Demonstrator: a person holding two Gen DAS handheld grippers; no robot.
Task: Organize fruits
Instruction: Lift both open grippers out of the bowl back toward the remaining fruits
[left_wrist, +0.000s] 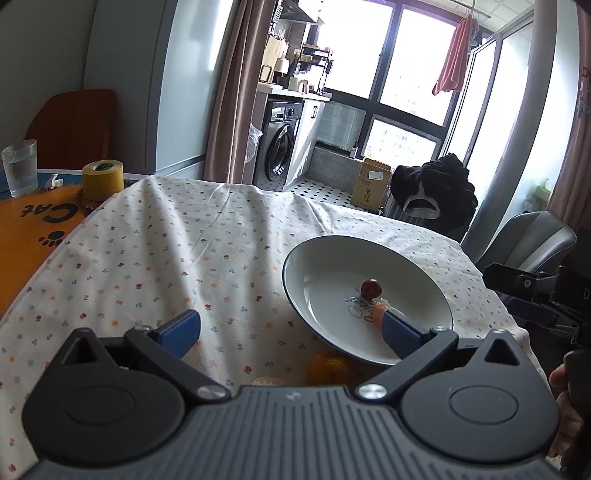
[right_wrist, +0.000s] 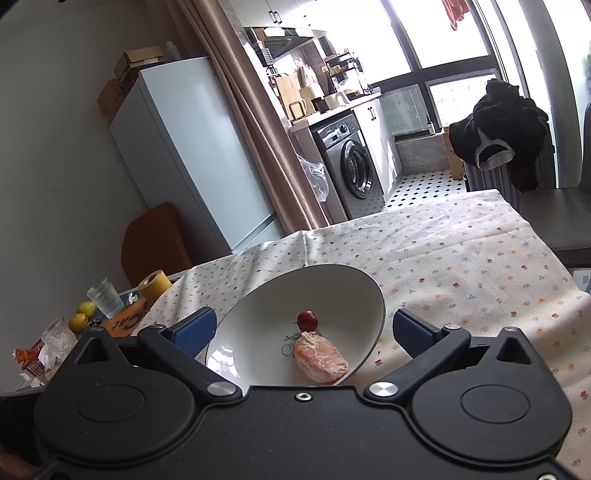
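White porcelain is seen at the centre: a blue-rimmed plate (right_wrist: 258, 314) is set on the flower-print cloth (right_wrist: 461, 266) covering the surface. Inside it, a small red fruit (right_wrist: 307, 320) is found just beside a peeled citrus piece (right_wrist: 320, 356). The right claw (right_wrist: 301, 330) is held wide open above the plate, with nothing between its blue fingers (right_wrist: 195, 328). The left claw (left_wrist: 291, 326) is likewise spread open and empty, one finger over the plate's near edge. An orange (left_wrist: 328, 367) is spotted on the cloth just beside the plate, and a paler fruit (left_wrist: 269, 380) near it, mostly hidden.
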